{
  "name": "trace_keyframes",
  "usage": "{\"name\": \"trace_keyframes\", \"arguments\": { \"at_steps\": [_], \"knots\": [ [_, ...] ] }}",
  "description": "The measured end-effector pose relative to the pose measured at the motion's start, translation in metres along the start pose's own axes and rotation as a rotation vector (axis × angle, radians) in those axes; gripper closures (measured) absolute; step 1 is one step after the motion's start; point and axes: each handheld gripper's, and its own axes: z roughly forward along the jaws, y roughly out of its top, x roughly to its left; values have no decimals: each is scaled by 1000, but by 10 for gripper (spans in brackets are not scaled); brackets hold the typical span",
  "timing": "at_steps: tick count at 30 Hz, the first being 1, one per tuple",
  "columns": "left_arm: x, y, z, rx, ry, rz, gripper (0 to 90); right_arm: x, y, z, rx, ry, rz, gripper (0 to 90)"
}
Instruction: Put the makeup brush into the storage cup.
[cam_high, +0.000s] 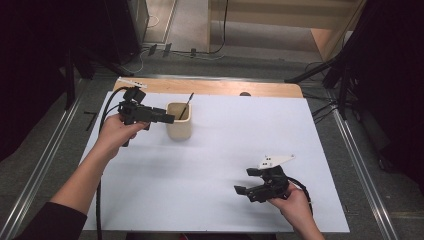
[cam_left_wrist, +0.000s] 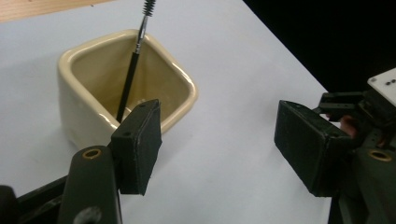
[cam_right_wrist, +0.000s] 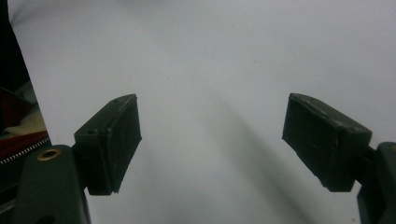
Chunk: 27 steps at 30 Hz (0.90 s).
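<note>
A cream square cup (cam_high: 179, 127) stands on the white table sheet (cam_high: 240, 130), left of centre. A thin black brush (cam_high: 186, 106) leans inside it, bristle end up. My left gripper (cam_high: 166, 119) hovers just left of the cup's rim, pointing right, and is open. In the left gripper view the cup (cam_left_wrist: 93, 88) and brush (cam_left_wrist: 131, 70) lie behind the left pad, with nothing between the jaws of the left gripper (cam_left_wrist: 224, 135). My right gripper (cam_high: 244, 181) rests low at the front right, open. In the right gripper view the right gripper (cam_right_wrist: 212, 135) has bare white sheet between its pads.
A wooden strip (cam_high: 210, 87) runs along the table's back edge. Metal rails (cam_high: 50, 150) flank both sides, and dark stands and cables sit beyond the back. The right hand's gripper (cam_left_wrist: 355, 100) shows far off at the right of the left gripper view.
</note>
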Motion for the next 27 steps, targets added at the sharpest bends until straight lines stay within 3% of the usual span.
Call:
{"name": "trace_keyframes", "arguments": {
  "at_steps": [12,18,21,27],
  "knots": [
    [-13,-17,8,35,-9,8,323,1,3,1,-8,7,6,202],
    [-16,-30,15,52,-47,11,323,1,2,0,-7,5,4,202],
    [-20,-36,18,56,-29,36,324,1,2,0,-10,1,10,202],
    [-21,-44,23,52,-33,40,323,2,2,0,-8,3,14,202]
  ]
}}
